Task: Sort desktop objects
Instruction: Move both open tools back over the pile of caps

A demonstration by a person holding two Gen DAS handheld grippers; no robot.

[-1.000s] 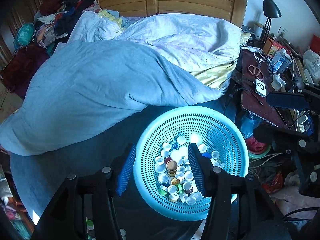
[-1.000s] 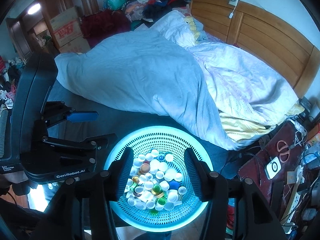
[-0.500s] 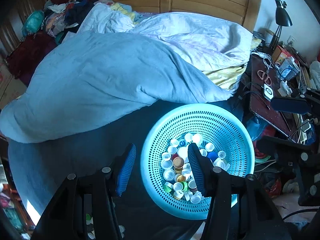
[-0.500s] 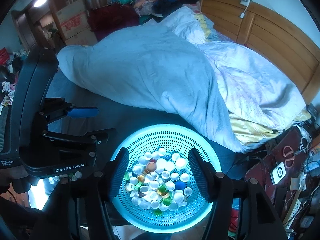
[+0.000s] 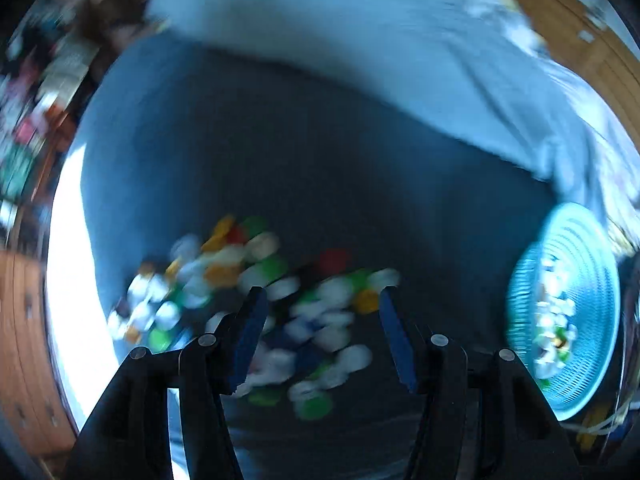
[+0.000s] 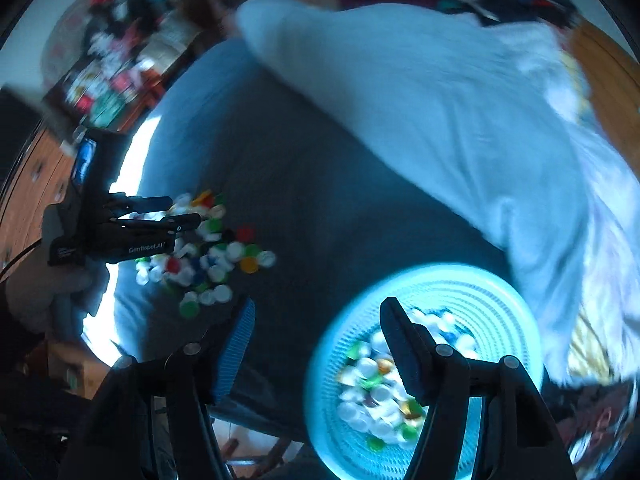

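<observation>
- The round pale-blue plastic basket with holes (image 6: 472, 292) sits on the dark grey bed sheet (image 5: 304, 152). It has many small plastic bottle caps in it.
- A loose pile of small coloured plastic bottle caps (image 5: 256, 280) lies on the sheet, well to the left of the basket.
- The left gripper (image 5: 320, 300) points down over that pile. Its jaws stand partly open and have just been opening. They hold nothing; the caps lie under them.
- The right gripper (image 6: 316, 312) hangs at the left rim of the basket, one finger over the caps inside. Its jaws stand partly open too and have just been opening, with nothing between them.
- Both pictures are blurry, so I cannot tell one cap from the next.
- I think the next job is picking one cap from the pile.
- To do it well, slow down first. Choose a cap at the edge of the pile, put one finger on each side, then squeeze gently.
</observation>
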